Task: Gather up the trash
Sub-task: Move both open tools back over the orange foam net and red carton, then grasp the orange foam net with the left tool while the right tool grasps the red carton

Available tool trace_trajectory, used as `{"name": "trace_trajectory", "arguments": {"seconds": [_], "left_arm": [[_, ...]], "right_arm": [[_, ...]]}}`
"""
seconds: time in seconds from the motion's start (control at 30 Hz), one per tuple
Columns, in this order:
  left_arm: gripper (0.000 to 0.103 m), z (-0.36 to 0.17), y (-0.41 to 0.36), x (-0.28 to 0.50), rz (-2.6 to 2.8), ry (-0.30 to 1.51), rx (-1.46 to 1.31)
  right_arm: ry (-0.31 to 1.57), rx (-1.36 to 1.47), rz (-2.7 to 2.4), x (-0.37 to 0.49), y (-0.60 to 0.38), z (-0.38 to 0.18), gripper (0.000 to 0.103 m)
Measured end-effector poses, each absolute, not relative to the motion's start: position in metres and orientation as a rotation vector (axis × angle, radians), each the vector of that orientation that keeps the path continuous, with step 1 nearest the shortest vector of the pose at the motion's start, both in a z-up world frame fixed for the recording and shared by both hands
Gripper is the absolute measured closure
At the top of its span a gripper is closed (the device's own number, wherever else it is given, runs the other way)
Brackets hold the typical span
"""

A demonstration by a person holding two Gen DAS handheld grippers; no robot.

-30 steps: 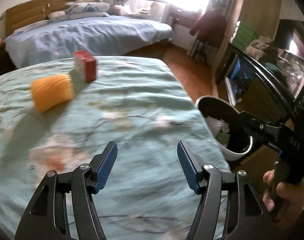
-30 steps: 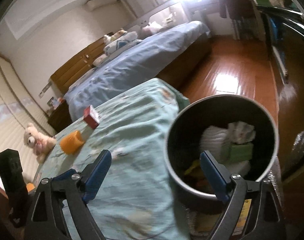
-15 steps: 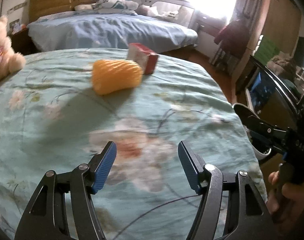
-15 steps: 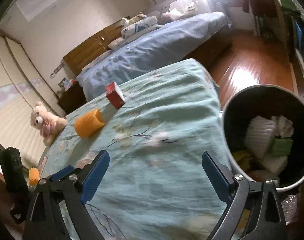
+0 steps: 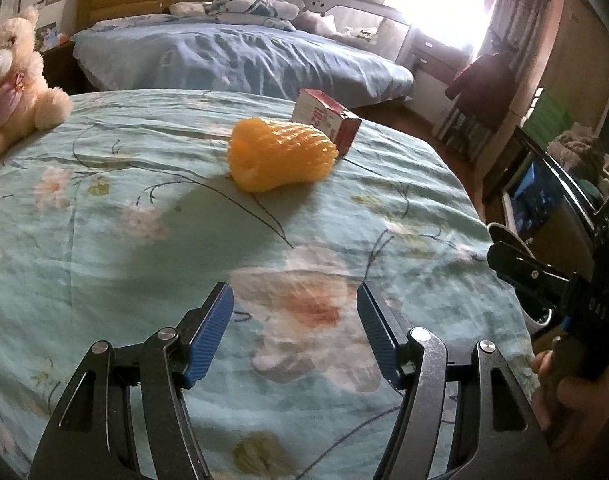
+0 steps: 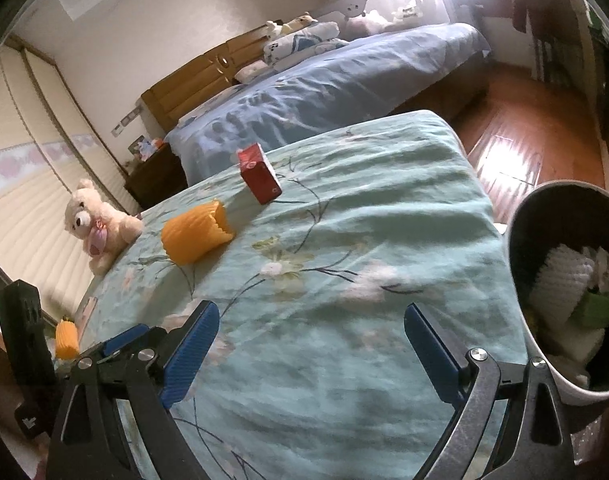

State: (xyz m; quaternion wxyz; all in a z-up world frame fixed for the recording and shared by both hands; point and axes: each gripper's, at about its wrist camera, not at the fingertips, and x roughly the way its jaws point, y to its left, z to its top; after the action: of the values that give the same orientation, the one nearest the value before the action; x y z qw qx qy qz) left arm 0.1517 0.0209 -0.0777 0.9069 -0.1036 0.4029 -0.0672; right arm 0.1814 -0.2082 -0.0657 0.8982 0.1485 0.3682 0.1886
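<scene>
Two tongs (image 5: pixel 294 332) (image 6: pixel 310 350) agape, bin (image 6: pixel 520 240) off bedspread (image 6: pixel 344 380) edge

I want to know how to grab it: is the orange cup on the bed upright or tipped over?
Tipped over. The orange cup lies on its side on the green bedspread, its open mouth facing sideways toward the red box.

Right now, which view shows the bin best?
The right wrist view: the bin shows its open mouth and the trash inside, beside the bed's edge. The left wrist view catches only a sliver of its white rim behind the right hand-held gripper.
</scene>
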Motion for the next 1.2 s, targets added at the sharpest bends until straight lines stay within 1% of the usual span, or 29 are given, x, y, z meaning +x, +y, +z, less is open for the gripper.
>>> {"name": "trace_trajectory", "arguments": {"seconds": [0.73, 1.1, 1.17, 1.2], "left_arm": [[0.038, -0.074, 0.042, 0.212, -0.116, 0.829, -0.170], [0.039, -0.071, 0.037, 0.246, -0.153, 0.808, -0.168], [0.052, -0.072, 0.035, 0.248, -0.162, 0.805, -0.160], [0.066, -0.074, 0.033, 0.250, -0.174, 0.815, -0.154]], "right_arm": [[0.782, 0.270, 0.473, 0.243, -0.179, -0.072, 0.008], [0.792, 0.280, 0.481, 0.276, -0.173, -0.072, 0.009], [0.797, 0.285, 0.484, 0.281, -0.171, -0.073, 0.009], [0.798, 0.287, 0.486, 0.283, -0.171, -0.073, 0.009]]}}
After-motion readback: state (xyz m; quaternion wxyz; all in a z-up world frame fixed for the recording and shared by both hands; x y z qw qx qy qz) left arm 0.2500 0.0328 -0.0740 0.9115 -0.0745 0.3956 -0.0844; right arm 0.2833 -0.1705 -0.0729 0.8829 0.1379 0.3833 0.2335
